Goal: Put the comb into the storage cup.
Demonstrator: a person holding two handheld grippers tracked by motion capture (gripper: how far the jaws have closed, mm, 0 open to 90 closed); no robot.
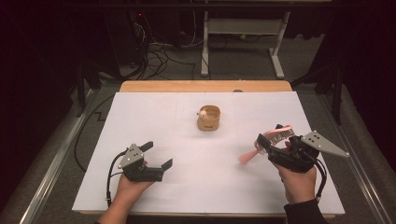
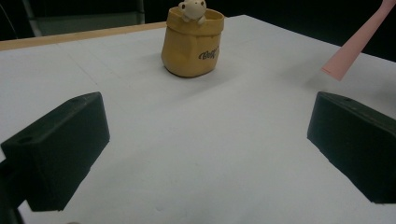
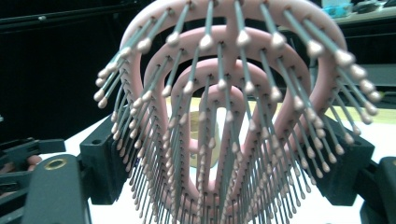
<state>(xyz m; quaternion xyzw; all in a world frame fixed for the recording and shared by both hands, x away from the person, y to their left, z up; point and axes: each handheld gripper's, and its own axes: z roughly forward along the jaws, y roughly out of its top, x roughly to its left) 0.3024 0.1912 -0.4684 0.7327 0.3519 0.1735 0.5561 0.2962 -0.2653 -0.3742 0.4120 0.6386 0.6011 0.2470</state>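
Right gripper (image 1: 273, 140), jaws clamped on pink hairbrush (image 1: 273, 138); left gripper (image 1: 156, 156) jaws wide, empty; best carry brush level toward cup (image 1: 208, 118), handle first.

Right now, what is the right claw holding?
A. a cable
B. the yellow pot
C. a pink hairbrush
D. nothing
C: the right claw grips a pink hairbrush by its head, bristles facing its camera, while the yellow pot stands apart at mid-table.
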